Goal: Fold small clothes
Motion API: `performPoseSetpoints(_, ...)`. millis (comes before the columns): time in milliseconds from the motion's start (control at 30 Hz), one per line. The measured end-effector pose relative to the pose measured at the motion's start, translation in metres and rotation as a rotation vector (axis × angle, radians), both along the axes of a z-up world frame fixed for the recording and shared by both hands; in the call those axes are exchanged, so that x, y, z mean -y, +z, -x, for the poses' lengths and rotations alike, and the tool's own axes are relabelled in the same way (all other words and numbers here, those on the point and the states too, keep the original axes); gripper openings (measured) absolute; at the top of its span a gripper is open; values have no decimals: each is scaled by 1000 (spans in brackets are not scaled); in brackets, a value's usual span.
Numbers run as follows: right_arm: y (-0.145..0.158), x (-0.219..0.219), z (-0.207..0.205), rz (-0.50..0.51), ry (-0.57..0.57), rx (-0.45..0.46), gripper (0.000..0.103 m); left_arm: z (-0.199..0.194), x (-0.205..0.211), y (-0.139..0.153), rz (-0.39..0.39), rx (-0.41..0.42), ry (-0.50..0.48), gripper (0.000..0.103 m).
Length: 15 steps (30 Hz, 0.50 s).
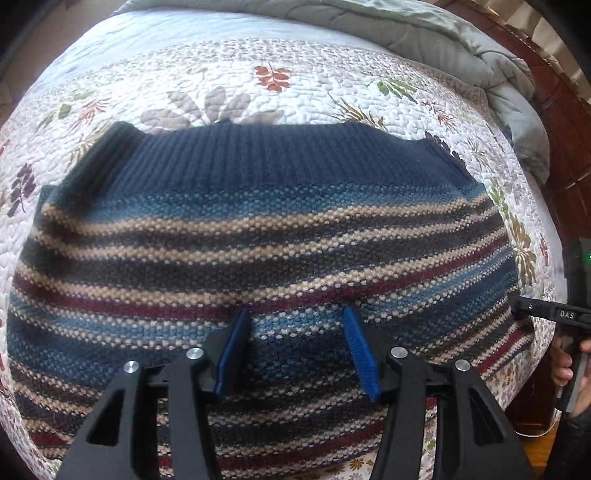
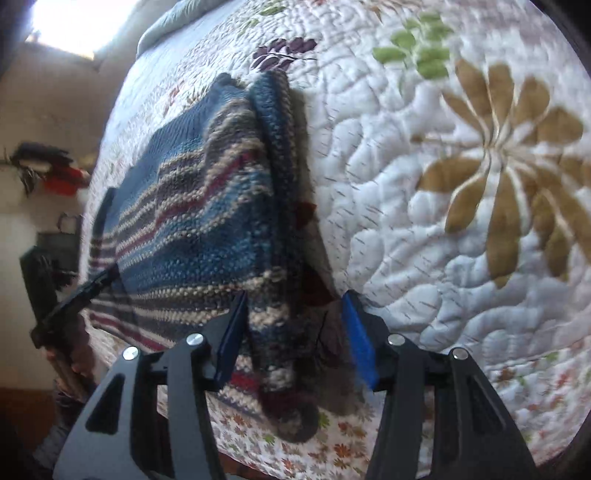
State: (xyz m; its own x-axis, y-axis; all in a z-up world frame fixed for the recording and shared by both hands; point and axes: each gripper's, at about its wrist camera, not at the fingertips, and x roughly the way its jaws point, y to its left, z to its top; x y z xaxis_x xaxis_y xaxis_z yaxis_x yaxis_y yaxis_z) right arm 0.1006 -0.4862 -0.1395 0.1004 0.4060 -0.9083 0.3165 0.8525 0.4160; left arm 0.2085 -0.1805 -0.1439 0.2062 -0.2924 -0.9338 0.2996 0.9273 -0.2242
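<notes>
Striped knit sweater [image 1: 258,240] lies flat on the quilted bed [image 1: 295,88], already folded narrower. Left tool [image 1: 295,350] hangs over its near end w/ jaws apart, nothing gripped. Right tool [image 2: 293,332] straddles the right folded edge, jaws apart, not pinching. Next: prob. pinch both near corners evenly, fold toward the ribbed hem. Grey duvet [image 1: 424,33] beyond; wood headboard [image 1: 565,122] at right.

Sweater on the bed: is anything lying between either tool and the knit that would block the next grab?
Nothing visible. The left tool hangs open directly over the striped sweater; the right tool is open at the sweater's folded edge. Only the quilt surrounds the garment.
</notes>
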Motion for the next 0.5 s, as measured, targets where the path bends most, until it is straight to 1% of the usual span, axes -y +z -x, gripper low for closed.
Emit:
performPoseSetpoints(67,1,0,1,-10,6,11,51,-2,-1,-3,11,-8,0,56)
performPoseSetpoints(133,2,-3,1,-10,21,18,43,-2,-3,-7,24,-11,5,57)
performPoseSetpoints(167,1,-4,0,-28,23,16,30,-1,-4,-7,27,-9,6,57)
performPoseSetpoints(200,-1,-5,-1,-77,16,16,21,0,-3,-6,27,-5,4,57)
performPoseSetpoints(233,-1,-6,-2,-95,12,12,21,1,-2,-6,26,-1,0,57)
performPoseSetpoints(333,0,-15,-6,-52,41,18,19,2,-3,-6,33,4,-5,57)
performPoseSetpoints(500,0,-17,-8,-23,29,17,17,0,-5,-10,52,3,6,58)
